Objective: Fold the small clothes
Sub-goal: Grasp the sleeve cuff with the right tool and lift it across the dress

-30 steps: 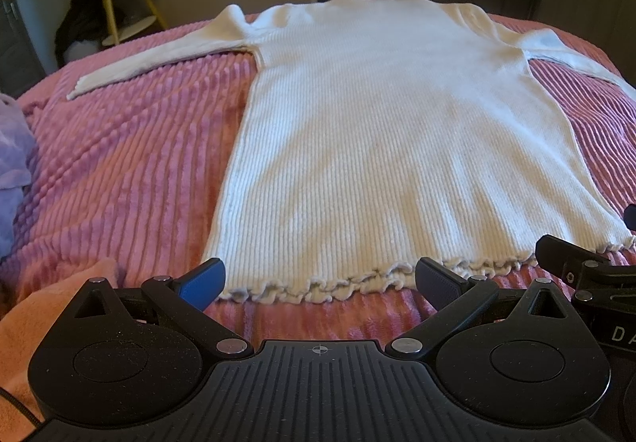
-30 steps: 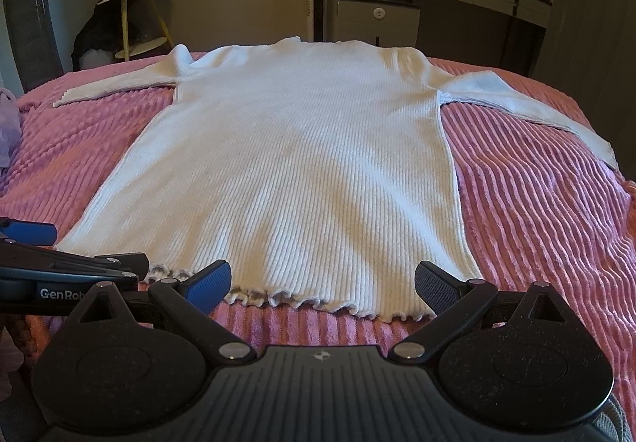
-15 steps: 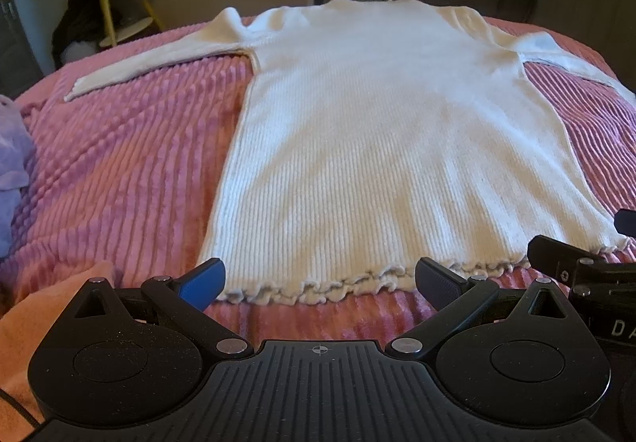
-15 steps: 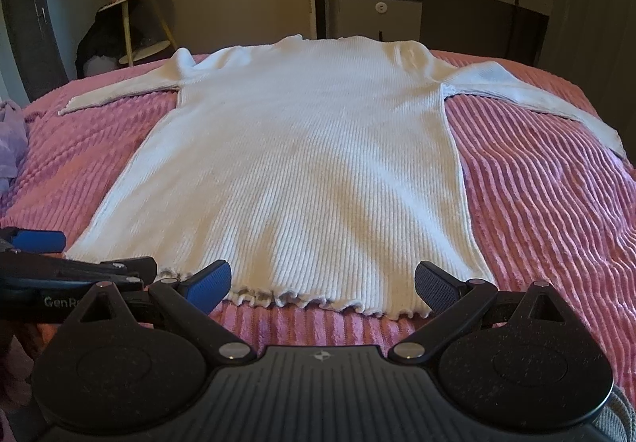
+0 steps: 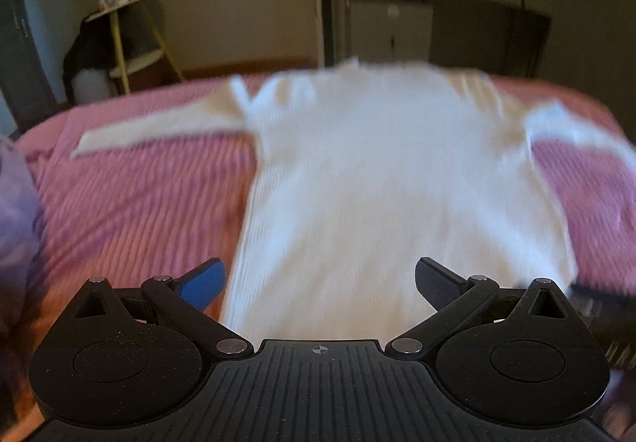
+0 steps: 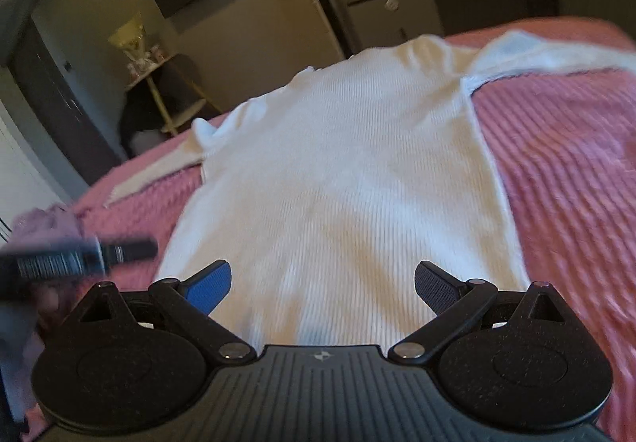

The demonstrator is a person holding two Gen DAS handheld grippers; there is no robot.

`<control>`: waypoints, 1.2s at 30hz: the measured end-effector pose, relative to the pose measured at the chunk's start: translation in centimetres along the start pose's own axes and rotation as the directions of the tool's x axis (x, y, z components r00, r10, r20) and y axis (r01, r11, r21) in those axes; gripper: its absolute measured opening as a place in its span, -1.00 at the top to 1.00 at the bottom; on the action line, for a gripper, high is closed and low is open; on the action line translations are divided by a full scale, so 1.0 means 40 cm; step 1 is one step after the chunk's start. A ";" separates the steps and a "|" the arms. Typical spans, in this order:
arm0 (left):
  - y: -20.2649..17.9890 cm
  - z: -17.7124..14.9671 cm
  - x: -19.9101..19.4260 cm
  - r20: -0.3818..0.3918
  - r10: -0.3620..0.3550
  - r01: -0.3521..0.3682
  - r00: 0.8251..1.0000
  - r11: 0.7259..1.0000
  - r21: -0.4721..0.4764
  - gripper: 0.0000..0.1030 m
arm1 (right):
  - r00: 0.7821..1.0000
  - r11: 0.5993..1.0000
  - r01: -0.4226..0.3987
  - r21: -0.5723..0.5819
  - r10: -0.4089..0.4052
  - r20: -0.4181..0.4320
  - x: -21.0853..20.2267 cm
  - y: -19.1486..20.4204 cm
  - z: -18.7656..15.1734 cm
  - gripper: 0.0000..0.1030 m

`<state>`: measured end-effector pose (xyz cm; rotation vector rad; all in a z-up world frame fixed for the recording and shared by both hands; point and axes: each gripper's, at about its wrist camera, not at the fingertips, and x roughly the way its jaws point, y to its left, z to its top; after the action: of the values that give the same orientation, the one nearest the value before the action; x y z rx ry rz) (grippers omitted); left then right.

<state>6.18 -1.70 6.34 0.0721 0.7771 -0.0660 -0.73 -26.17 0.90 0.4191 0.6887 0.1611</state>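
Covering the bed (image 5: 131, 203), a pink ribbed blanket (image 6: 564, 179) carries the white ribbed sweater (image 5: 381, 179) — flat, sleeves spread. Both views are blurred. Left hand-held gripper (image 5: 320, 283) and right hand-held gripper (image 6: 322, 289) stand wide over its lower part — holding nothing.

I saw the white ribbed sweater (image 5: 389, 179) spread flat and face-up on the pink bed cover, its neckline at the far end and its hem nearest my cameras. Both long sleeves lay stretched outward, one (image 5: 159, 126) to the left, the other (image 6: 556, 58) to the right. The knit looked smooth and unfolded, though motion blur softened its details.
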 end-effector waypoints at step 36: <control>0.004 -0.014 0.430 0.137 0.117 -0.105 0.984 0.990 -0.093 -1.00 | 0.807 0.442 0.050 0.895 -0.546 0.225 0.120 -1.043 0.382 0.53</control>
<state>18.03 -2.08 -6.12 0.0290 0.6312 0.0674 13.09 -67.49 -9.09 1.2657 0.2584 -0.7052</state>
